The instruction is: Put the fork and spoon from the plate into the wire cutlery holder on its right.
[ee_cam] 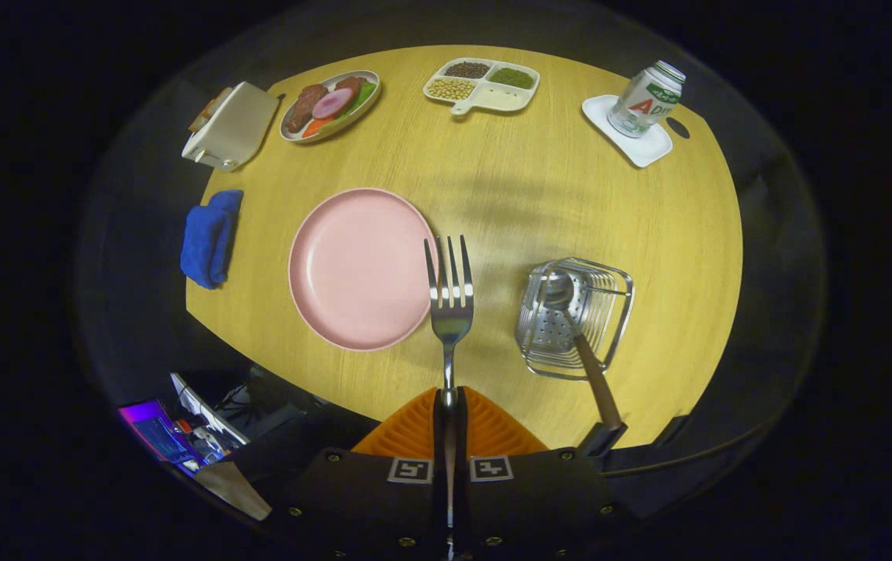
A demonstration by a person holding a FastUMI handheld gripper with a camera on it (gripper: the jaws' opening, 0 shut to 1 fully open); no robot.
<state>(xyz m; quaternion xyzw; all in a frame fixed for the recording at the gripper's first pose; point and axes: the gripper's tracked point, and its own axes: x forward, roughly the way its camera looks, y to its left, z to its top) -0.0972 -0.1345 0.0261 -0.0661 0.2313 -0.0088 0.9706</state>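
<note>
My gripper [449, 405] is shut on the handle of a metal fork [449, 300], whose tines point away from me, above the right rim of the pink plate [352, 269]. The plate holds nothing. To the right of the plate stands the wire cutlery holder [570, 319]. A spoon [582, 343] stands in the holder, bowl down inside it, its handle leaning out toward me. The fork hangs between plate and holder, raised off the yellow round table [508, 195].
At the table's far side are a plate of food [329, 105], a divided dish of beans [482, 84] and a can on a white coaster [644, 101]. A white box [231, 125] and a blue cloth [210, 238] lie at the left edge.
</note>
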